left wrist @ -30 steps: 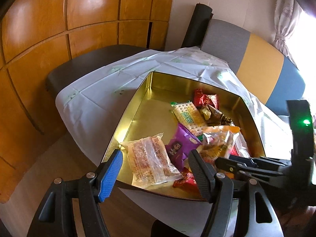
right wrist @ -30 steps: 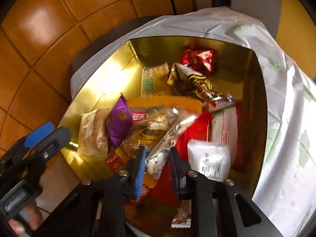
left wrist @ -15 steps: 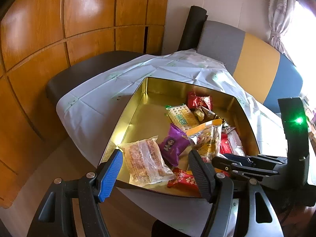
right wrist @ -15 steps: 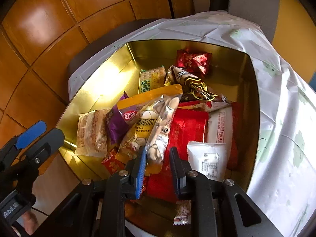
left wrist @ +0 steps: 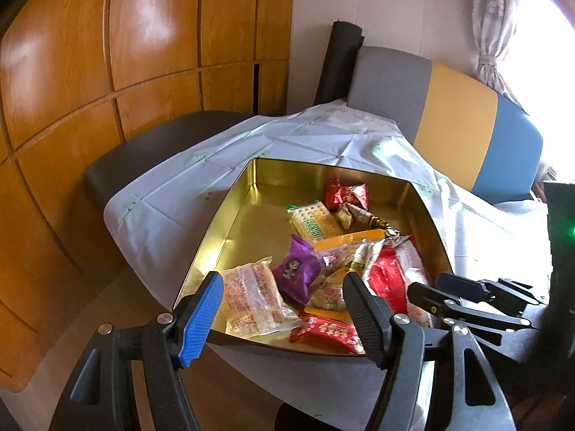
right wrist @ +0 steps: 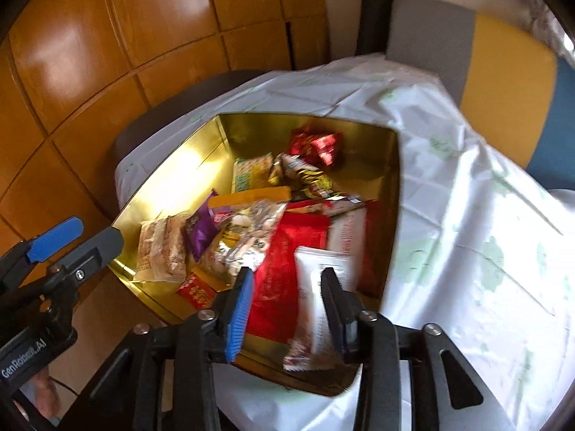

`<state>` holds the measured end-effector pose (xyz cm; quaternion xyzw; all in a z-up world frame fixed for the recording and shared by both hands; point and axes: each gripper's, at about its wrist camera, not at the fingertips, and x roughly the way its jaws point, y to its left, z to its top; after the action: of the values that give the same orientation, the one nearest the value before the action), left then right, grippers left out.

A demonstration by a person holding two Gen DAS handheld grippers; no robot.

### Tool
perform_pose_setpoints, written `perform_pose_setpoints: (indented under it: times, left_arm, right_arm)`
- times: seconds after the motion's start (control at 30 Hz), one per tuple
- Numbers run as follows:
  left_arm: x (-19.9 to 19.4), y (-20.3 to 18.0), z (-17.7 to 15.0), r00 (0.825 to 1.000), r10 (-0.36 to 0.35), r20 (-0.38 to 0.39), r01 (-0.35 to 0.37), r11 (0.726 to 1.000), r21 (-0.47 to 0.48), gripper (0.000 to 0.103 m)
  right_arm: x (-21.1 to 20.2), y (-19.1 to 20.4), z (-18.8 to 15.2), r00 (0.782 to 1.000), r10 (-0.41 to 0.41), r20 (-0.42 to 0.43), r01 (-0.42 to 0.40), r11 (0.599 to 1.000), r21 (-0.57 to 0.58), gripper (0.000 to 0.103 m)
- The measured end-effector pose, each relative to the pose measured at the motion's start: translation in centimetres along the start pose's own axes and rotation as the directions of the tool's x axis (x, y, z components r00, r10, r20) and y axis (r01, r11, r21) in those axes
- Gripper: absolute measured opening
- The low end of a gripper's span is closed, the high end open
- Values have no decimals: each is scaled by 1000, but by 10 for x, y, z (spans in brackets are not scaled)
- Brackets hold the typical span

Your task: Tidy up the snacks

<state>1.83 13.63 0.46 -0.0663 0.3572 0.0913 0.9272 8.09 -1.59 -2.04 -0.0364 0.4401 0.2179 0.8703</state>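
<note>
Left wrist view: my left gripper [left wrist: 282, 314] hovered at near rim of gold tin [left wrist: 230, 212], jaws wide apart, empty. Clear-wrapped pastry [left wrist: 253, 296] lay directly ahead between them, long axis running away from me; crinkly purple packet [left wrist: 297, 274] just beside it.

Right wrist view: my right gripper [right wrist: 285, 300] stood nearer tin's right side, jaws apart, clamped on nothing. White sachet [right wrist: 320, 283] lay between them atop glossy red foil pack [right wrist: 287, 251], long axis pointing along my fingers. Blur hid contact.

We see daylight from the overexposed window [left wrist: 539, 18], glare on the gold tin [right wrist: 187, 165], fisheye-curved edges, and motion blur in the right view.
</note>
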Motion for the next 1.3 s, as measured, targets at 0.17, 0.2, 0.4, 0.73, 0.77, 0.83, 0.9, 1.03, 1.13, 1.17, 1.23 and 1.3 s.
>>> perform_pose_setpoints:
  times: [0.17, 0.2, 0.4, 0.73, 0.77, 0.83, 0.9, 1.03, 1.13, 1.17, 1.23, 1.3]
  left_arm:
    - [-8, -14, -5, 1000, -13, 17, 13, 1000, 26, 70]
    - [-10, -18, -6, 1000, -14, 20, 14, 999, 35, 70]
    - [-17, -34, -15, 999, -42, 25, 41, 998, 49, 72]
    - [-33, -48, -18, 995, 25, 92, -32, 996, 82, 72]
    - [-34, -47, -18, 995, 25, 97, -33, 996, 79, 72]
    - [-35, -45, -18, 994, 28, 103, -36, 997, 73, 72]
    - [-36, -44, -17, 993, 29, 111, -37, 997, 66, 72]
    - [-38, -43, -17, 992, 34, 118, -41, 997, 64, 72]
    - [-37, -43, -18, 992, 36, 117, -44, 997, 61, 72]
    - [-37, -43, -18, 993, 36, 116, -43, 997, 58, 72]
    - [-37, -41, -18, 992, 37, 118, -43, 998, 51, 72]
    - [-38, -40, -18, 992, 41, 121, -47, 998, 49, 72]
  right_arm:
    - [-24, -11, -14, 992, -101, 75, 96, 994, 58, 58]
    - [-29, -13, -19, 990, -115, 86, 109, 991, 75, 60]
    - [-46, -28, -37, 979, -173, 106, 158, 978, 133, 66]
    - [-59, -30, -49, 975, -185, 126, 166, 975, 145, 71]
    - [-60, -29, -50, 974, -185, 128, 166, 975, 147, 71]
    - [-61, -29, -50, 974, -186, 132, 166, 975, 150, 71]
    - [-63, -27, -51, 972, -188, 137, 168, 975, 148, 71]
    - [-64, -25, -50, 972, -188, 140, 169, 975, 142, 72]
    - [-63, -24, -50, 973, -186, 136, 168, 976, 139, 72]
    - [-63, -23, -50, 973, -186, 136, 167, 976, 138, 72]
    - [-63, -22, -50, 973, -186, 135, 168, 976, 136, 72]
    - [-63, -21, -50, 973, -186, 134, 169, 977, 134, 72]
